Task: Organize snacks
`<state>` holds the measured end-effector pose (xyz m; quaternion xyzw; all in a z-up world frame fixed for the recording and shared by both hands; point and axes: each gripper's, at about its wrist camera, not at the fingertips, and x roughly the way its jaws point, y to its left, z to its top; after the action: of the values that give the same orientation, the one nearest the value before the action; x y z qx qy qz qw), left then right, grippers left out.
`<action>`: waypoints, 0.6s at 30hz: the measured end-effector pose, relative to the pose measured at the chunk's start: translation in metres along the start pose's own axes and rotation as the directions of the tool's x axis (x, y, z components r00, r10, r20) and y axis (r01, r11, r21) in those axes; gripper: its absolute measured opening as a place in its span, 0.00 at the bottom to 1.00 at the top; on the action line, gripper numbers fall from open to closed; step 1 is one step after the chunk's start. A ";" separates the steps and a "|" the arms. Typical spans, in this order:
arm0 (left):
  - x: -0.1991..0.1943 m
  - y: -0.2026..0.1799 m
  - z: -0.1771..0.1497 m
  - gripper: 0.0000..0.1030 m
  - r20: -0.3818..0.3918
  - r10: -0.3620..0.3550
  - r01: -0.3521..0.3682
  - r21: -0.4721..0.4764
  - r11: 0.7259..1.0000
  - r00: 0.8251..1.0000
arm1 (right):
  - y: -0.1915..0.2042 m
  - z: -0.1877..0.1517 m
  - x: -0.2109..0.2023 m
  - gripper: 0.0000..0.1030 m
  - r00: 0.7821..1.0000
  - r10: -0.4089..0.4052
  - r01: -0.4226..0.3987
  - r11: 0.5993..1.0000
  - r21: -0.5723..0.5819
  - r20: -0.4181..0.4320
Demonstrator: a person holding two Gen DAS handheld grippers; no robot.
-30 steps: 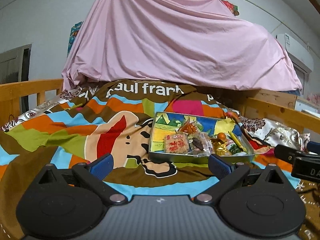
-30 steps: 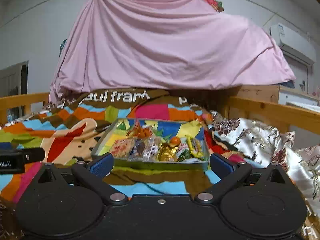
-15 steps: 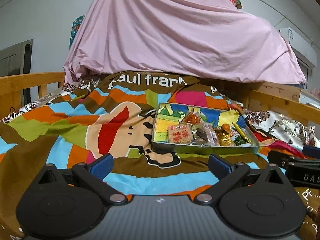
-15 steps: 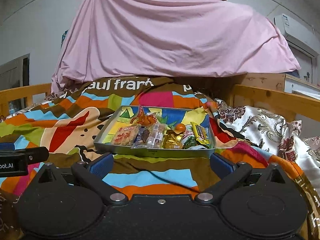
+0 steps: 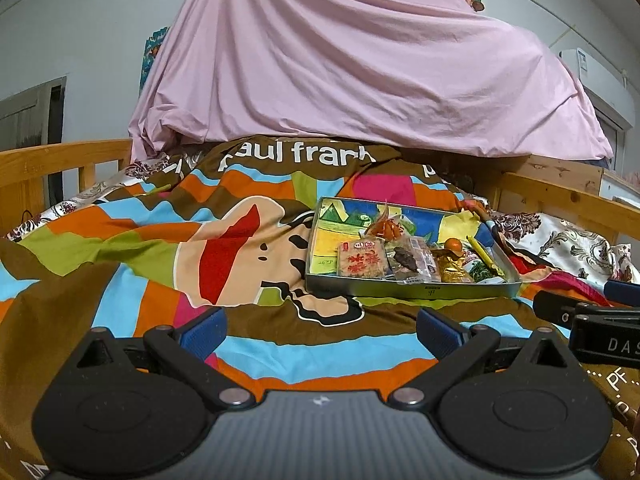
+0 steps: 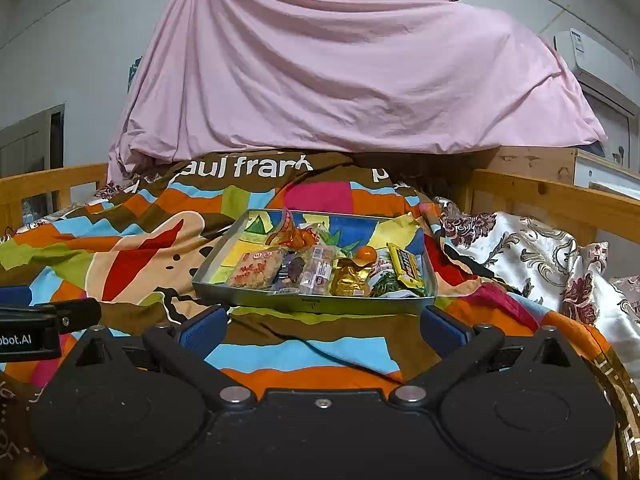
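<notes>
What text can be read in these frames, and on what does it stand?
"aul frank", first letter hidden in a fold: blanket.
"DAS", cut off: right tool.
"obot.AI", cut off: left tool.
Red characters on the cracker packet and print on the yellow packet: too small to read.

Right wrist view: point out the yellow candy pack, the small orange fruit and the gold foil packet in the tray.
yellow candy pack [image 6: 405,267], right wrist view, middle of wrapper
small orange fruit [image 6: 366,255], right wrist view, its top
gold foil packet [image 6: 349,280], right wrist view, crinkled centre
</notes>
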<state>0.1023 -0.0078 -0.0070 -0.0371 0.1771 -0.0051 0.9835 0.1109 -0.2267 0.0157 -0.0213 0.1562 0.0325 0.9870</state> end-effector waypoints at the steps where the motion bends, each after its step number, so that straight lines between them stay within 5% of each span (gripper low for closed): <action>1: 0.000 0.000 0.000 1.00 0.000 0.001 -0.001 -0.001 1.000 1.000 | 0.000 0.000 0.000 0.99 1.000 0.001 -0.001 1.000 -0.001 -0.002; 18: 0.001 0.004 0.000 1.00 -0.005 0.008 -0.008 -0.009 1.000 1.000 | 0.001 -0.001 0.002 0.99 1.000 0.001 -0.001 1.000 -0.004 -0.010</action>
<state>0.1030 -0.0036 -0.0075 -0.0408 0.1797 -0.0007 0.9829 0.1120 -0.2252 0.0143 -0.0236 0.1612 0.0333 0.9861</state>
